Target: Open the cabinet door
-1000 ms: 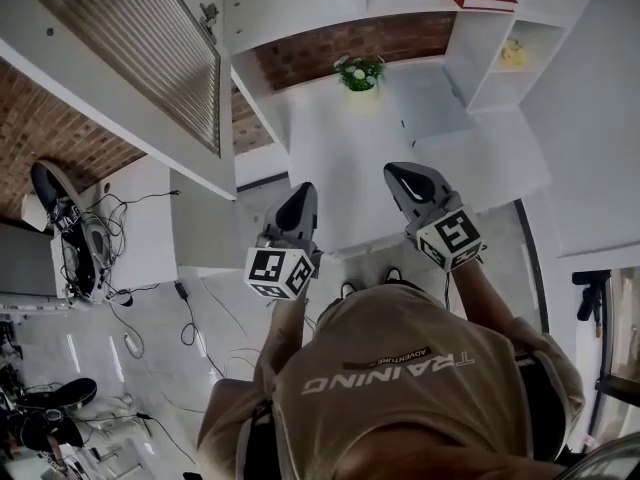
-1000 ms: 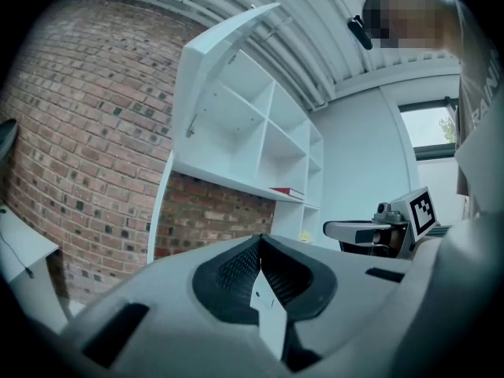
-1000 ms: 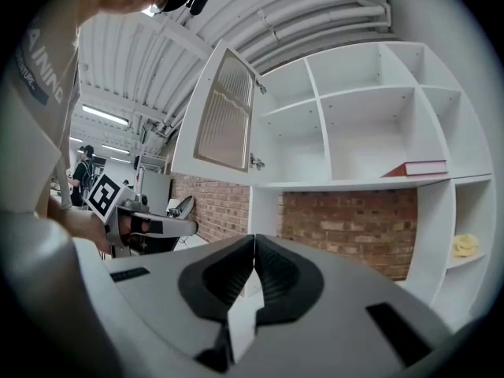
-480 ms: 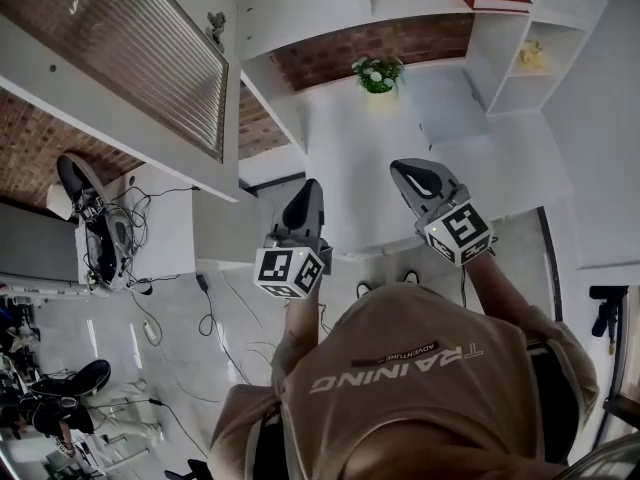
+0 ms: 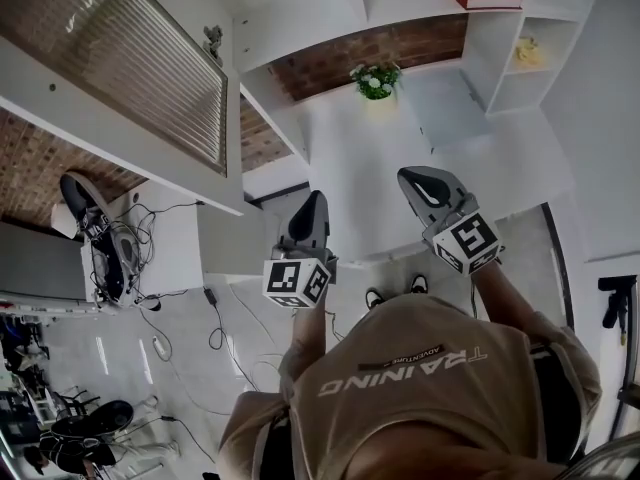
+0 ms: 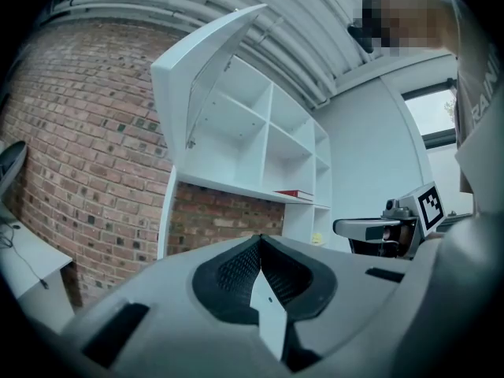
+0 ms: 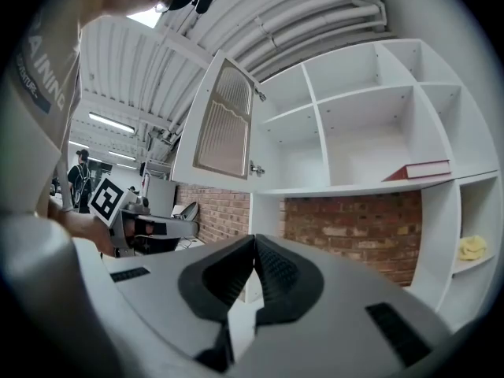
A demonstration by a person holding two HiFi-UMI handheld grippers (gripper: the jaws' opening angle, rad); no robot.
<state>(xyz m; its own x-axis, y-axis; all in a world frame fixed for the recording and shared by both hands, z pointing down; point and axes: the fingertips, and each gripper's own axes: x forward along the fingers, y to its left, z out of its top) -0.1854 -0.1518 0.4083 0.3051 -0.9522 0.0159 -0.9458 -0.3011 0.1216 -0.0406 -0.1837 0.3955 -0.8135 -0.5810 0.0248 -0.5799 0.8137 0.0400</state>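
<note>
**Door already open, both my grippers shut on nothing**

The white-framed cabinet door with a ribbed glass panel stands swung well out from the top left compartment of the white open shelf unit, hanging on the hinges along its inner edge. In the head view it fills the upper left. In the right gripper view it juts out to the left of the shelves, and the compartment behind it shows empty.

Farther along the unit a flat red book lies on a shelf, with a small yellow thing in the cubby below (too small for me to name). Under the shelves runs a red brick wall. A small potted plant with white flowers sits at the back of the white worktop.

My left gripper and right gripper hover near the worktop's front edge, pointing level at the unit. They are well apart from the door and touch nothing. Each has its jaws pressed together with nothing between them.

I judge the opening itself done, and this moment a pause after it. If the door should go wider, I would need to part the left jaws, lift toward the free edge and pinch or push there. Otherwise nothing more is called for.
</note>
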